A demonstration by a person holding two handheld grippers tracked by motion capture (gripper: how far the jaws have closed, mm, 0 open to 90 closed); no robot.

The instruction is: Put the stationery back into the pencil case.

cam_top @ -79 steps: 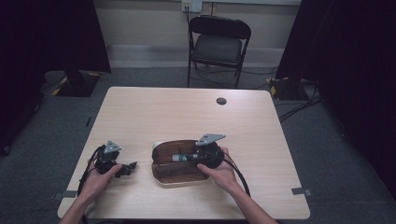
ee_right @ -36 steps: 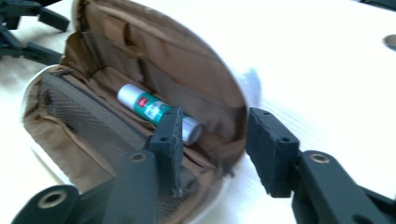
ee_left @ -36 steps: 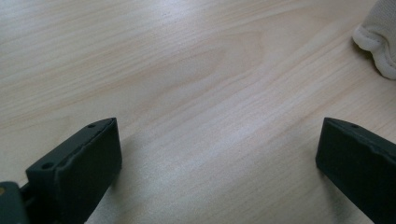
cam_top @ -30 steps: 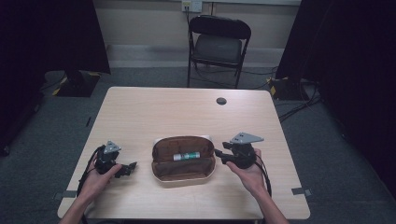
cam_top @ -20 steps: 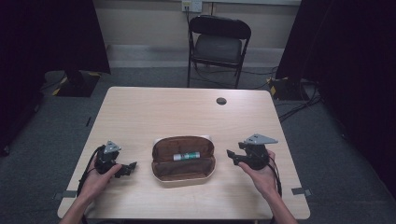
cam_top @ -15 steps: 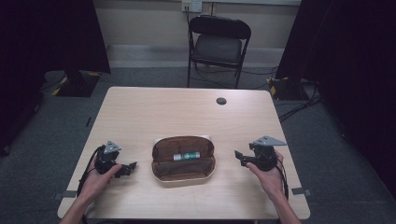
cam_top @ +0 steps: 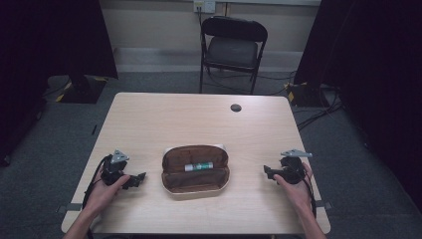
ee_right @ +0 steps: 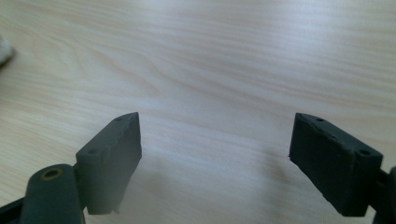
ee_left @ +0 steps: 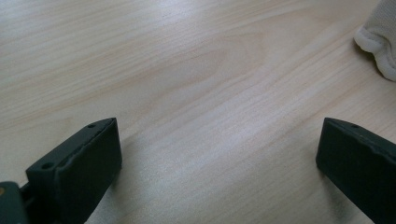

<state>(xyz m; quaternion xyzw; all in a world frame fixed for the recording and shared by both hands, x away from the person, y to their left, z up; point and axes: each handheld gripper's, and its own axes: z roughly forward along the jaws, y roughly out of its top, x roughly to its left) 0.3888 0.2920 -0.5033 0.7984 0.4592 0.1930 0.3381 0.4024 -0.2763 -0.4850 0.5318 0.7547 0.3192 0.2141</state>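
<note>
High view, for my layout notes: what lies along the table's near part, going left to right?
Left tongs → open brown case holding a small tube → right tongs.

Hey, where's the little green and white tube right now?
In the high view, the green and white tube lies inside the open brown case at the table's near middle, between the left gripper and the right gripper.

Dim, dark-edged high view; overhead glare sheens the table (ee_right: 224, 56), near tongs softly blurred.
</note>
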